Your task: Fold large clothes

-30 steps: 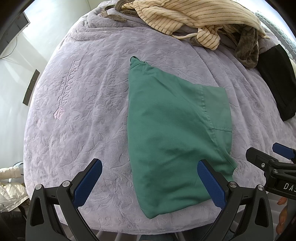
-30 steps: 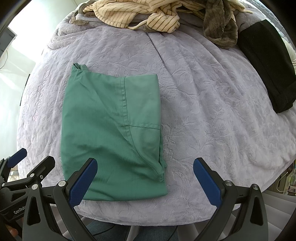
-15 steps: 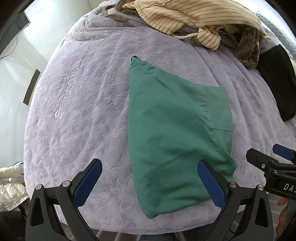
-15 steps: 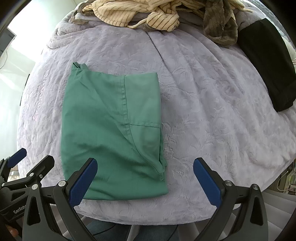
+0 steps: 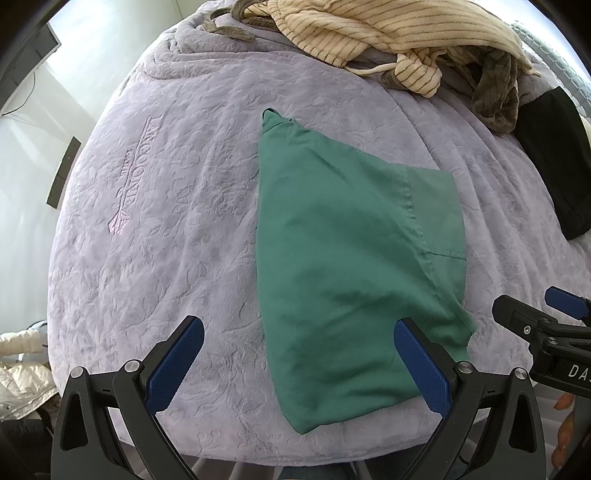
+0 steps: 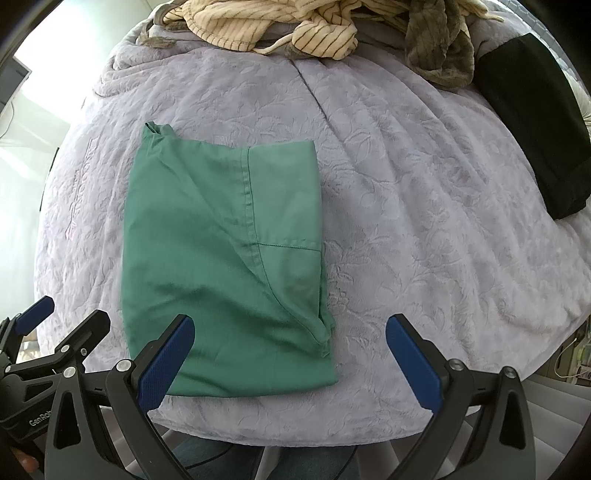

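Green cloth, a folded garment (image 5: pixel 354 266), lies flat on the lavender embossed blanket (image 5: pixel 177 206) that covers the bed, and nothing is touching it that we can see. In our left wrist view it fills the middle and runs toward 5 o'clock, its narrow bunched end pointing to 12 o'clock; in our right wrist view the same green garment (image 6: pixel 221 251) sits left of centre, reaching from about 11 o'clock down to 6 o'clock near the blanket's near edge. A stitched seam runs down it and a second seam crosses toward its right side. Our left hand-held gripper (image 5: pixel 299 363) is spread wide and released, with 1 blue pad over bare blanket at 7 o'clock and the other over the garment's near right corner at 5 o'clock. Our right hand-held gripper (image 6: pixel 291 363) is likewise spread wide and grasping nothing, its left pad over the garment's near edge and its right pad over bare blanket (image 6: pixel 424 221). Each gripper shows at the edge of the other's view. At 12 o'clock on the bed lies a heap of cream striped clothing (image 5: pixel 388 33), with an olive-brown garment (image 5: pixel 495 92) beside it at 1 o'clock and a black folded piece (image 5: pixel 554 158) at 2 o'clock.
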`<state>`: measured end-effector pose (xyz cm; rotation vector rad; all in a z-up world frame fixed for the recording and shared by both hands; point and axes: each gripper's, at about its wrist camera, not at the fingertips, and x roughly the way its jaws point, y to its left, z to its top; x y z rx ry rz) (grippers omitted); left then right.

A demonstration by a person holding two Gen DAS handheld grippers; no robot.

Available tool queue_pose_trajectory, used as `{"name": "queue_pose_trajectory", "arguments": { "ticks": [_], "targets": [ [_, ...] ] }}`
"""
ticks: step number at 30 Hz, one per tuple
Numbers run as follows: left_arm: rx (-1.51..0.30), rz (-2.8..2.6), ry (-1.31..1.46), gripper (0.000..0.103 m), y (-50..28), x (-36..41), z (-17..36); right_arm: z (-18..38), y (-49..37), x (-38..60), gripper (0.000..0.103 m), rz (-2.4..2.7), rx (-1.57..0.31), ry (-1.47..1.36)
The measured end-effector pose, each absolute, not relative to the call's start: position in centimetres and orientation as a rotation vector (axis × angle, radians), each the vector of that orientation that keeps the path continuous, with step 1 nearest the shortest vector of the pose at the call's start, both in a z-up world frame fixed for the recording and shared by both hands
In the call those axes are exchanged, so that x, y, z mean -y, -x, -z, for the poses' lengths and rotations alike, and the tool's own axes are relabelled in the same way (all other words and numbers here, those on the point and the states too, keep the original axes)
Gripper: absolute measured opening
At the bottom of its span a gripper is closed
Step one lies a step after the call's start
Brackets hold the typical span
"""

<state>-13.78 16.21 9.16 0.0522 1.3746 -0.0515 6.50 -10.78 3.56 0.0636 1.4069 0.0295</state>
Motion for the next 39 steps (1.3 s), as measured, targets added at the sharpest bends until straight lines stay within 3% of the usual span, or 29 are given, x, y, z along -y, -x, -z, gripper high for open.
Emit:
{"name": "queue_pose_trajectory", "arguments": {
  "ticks": [39],
  "targets": [
    [-1.372,0.013,-0.057,0.103,13.73,-16.61,-9.10,-3.34,-6.05,10.51,0.103,-0.040,-1.428,-0.055]
  ]
}}
